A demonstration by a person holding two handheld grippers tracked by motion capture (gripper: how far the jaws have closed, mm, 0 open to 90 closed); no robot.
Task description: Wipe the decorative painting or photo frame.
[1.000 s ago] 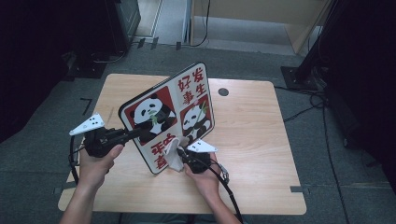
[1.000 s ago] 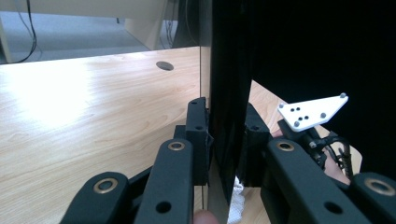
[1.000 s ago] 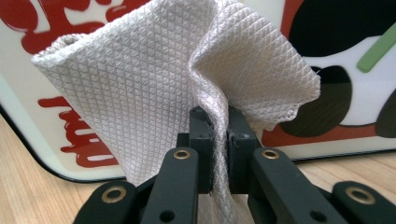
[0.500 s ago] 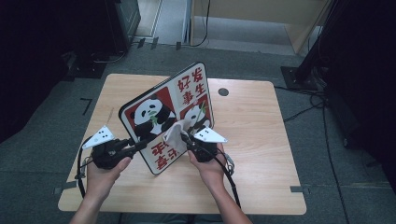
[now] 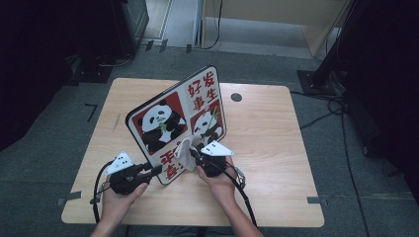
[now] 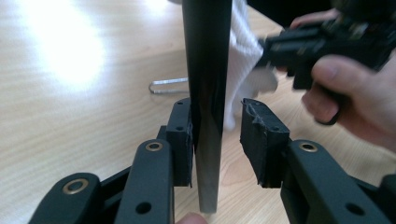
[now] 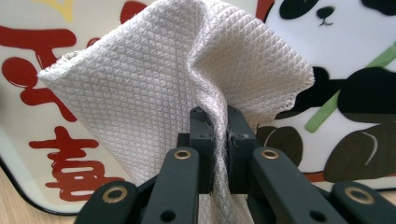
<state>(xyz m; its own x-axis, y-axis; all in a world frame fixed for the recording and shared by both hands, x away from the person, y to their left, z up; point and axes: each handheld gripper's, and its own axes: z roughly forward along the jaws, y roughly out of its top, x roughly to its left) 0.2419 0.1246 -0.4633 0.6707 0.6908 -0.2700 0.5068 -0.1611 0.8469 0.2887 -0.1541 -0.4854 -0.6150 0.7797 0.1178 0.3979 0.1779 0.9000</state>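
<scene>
High view: both forearms are seen entering from the bottom of the frame, the hands low over the near part of the table (image 5: 276,148). The left gripper (image 5: 157,171) is held at lower left, pointed right and slightly up toward the bottom corner of the panda board (image 5: 178,121), which stands on edge, tilted, in the middle of the frame. The right gripper (image 5: 193,154) is held just right of centre, pointed up-left at the board's face, with a white cloth (image 5: 185,148) bunched at its tip against the lower part of the board.

Left gripper view: the board (image 6: 208,93) is seen edge-on as a dark vertical strip running from the top of the frame down between the jaws. The left pad lies against the board's side; the right pad stands clear of it, with a gap between. The jaws have just been opening, with the board between them, and are not pressed on it from both sides. A wire stand (image 6: 168,86) lies on the table at centre left. The other hand (image 6: 355,102) and its gripper are seen at upper right, with the cloth (image 6: 240,70) beside the board.

Right gripper view: the jaws are clamped tight on a fold of the cloth (image 7: 163,88), which fans upward from the pads across the centre of the frame, in front of the board's printed face (image 7: 345,70).
</scene>
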